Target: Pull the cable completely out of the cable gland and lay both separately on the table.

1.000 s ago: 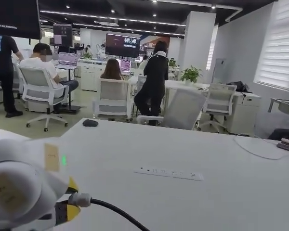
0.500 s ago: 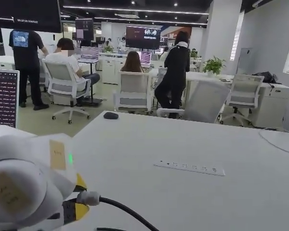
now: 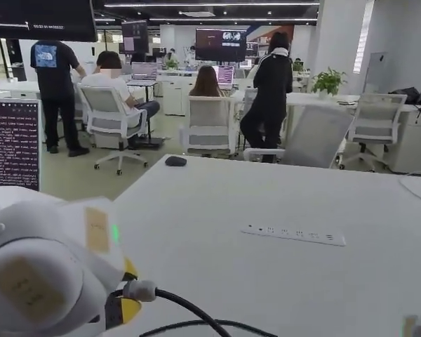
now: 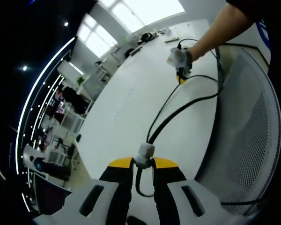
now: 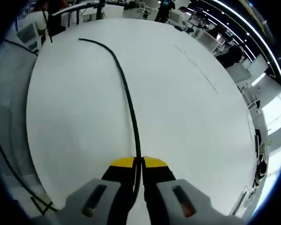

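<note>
At the near edge of the counter (image 3: 217,203), the left hand-held gripper (image 4: 143,164) pinches the white gland (image 4: 144,153) between its yellow-tipped jaws, a grip that looks meant to anchor the fitting while the other hand draws the line through. The black cable (image 5: 127,93) is not yet out. It leaves the gland's front, and a short loop of it hangs between the jaws behind the fitting. Farther along the same line, the right hand-held gripper (image 5: 137,164) is pressed together on the cable itself, held well apart from the left one. Beyond its jaws the line curves away over the bare white top to a free end lying flat near the counter's rim. The spread of the two hands suggests a pull is under way, with more length to come through. A mesh chair (image 4: 255,140) stands close by the left hand on the near side, so the open room lies forward and to the right, where the counter is wide and bare. A flush power strip (image 3: 295,234) sits mid-counter, well clear of the cable, and a dark mouse (image 3: 175,161) rests near the far edge. A monitor (image 3: 12,144) stands to the left, and people (image 3: 270,91) work at desks in the office beyond.
</note>
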{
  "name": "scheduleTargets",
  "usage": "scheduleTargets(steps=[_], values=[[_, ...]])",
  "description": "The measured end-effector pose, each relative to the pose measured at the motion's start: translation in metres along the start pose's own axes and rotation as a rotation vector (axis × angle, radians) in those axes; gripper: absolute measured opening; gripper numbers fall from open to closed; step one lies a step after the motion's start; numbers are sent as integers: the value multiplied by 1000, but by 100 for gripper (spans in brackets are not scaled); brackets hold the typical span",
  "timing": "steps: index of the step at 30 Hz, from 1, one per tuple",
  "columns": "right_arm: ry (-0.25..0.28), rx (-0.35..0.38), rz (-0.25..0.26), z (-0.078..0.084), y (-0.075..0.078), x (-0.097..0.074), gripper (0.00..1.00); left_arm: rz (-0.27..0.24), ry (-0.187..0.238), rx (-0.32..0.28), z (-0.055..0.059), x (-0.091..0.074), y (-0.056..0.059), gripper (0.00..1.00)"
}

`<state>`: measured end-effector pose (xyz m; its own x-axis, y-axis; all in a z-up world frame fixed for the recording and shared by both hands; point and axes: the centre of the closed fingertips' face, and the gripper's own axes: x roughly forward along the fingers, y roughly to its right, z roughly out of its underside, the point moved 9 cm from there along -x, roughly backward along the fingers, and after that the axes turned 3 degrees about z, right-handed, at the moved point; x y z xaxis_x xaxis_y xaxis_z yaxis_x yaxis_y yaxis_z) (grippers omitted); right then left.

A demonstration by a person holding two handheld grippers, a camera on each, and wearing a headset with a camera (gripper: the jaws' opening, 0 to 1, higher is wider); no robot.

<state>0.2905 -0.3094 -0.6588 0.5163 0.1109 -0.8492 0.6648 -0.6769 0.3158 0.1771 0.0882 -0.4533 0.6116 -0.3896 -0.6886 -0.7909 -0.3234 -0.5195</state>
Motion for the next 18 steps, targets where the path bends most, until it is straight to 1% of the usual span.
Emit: scheduleTargets(steps=[1,2,3,5,6,7,9,11,12,13,14,15,16,17,18], values=[[-6,10,45,-4,14,4,3,2,-7,4,-1,1,2,16],[-4,15,76,-6,22,5,3,5,-13,5,-1,2,3,16],[-5,17,121,-11,34,6,3,8,-21,12,-1,3,6,16],[-2,27,174,-18,51,6,3,18,-28,24,-3,5,11,16],[-2,38,182,-18,53,6,3,23,-28,23,-4,6,12,16],[10,36,195,-23,62,8,3,27,-25,21,-6,7,14,16],[3,40,232,-27,72,8,3,33,-19,23,-10,8,16,16],[4,41,227,-31,79,9,4,41,-12,27,-13,10,19,16],[1,61,245,-32,81,8,8,46,-11,32,-14,11,21,16],[12,67,247,-36,82,5,12,47,-10,34,-15,11,21,16],[44,100,226,-39,81,2,13,48,-8,36,-16,12,21,16],[80,139,210,-44,77,-3,12,54,-4,40,-17,12,22,16],[109,157,213,-48,73,-9,12,61,4,42,-18,13,23,16],[111,147,215,-51,69,-15,13,62,7,40,-18,14,22,16],[119,131,215,-55,61,-21,13,63,14,42,-19,14,22,16]])
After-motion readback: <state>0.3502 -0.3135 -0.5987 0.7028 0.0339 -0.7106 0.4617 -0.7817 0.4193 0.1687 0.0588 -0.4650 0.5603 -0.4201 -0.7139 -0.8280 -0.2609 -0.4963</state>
